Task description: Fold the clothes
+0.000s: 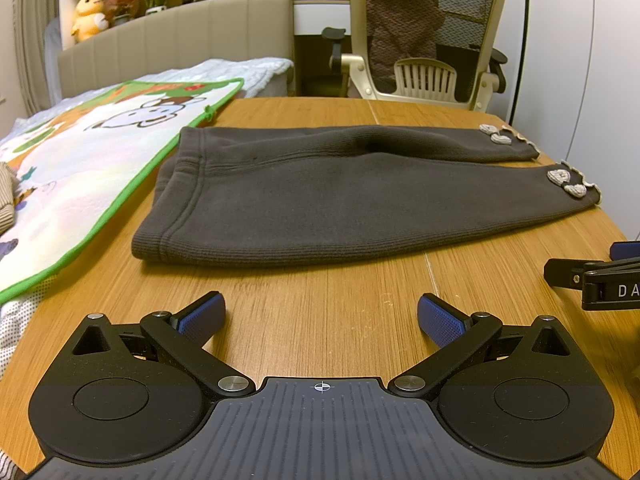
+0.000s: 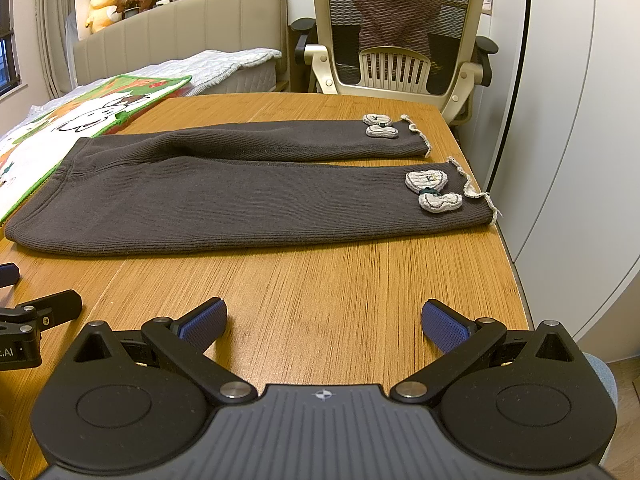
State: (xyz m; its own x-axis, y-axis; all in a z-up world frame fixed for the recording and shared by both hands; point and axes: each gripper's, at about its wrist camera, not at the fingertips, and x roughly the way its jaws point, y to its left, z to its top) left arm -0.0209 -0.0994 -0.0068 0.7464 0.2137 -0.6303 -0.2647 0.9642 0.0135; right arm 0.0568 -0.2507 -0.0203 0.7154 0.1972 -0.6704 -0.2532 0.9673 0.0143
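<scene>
Dark grey ribbed trousers (image 1: 340, 204) lie flat across the wooden table (image 1: 320, 300), waistband to the left, both legs side by side running right. Each cuff carries a pale knitted bow (image 2: 434, 192) and lace trim. The trousers also show in the right wrist view (image 2: 224, 200). My left gripper (image 1: 321, 316) is open and empty, low over the table, short of the trousers' near edge. My right gripper (image 2: 324, 320) is open and empty, also short of the near edge, nearer the cuffs. Each gripper appears at the edge of the other's view, the right one (image 1: 592, 276) and the left one (image 2: 28, 320).
A cartoon-print mat with green edging (image 1: 100, 160) lies at the table's left, touching the waistband area. A mesh office chair (image 2: 400, 32) stands behind the table. The table's right edge (image 2: 516, 264) runs close to the cuffs, beside a white cabinet (image 2: 580, 120). A bed (image 2: 180, 40) is at back left.
</scene>
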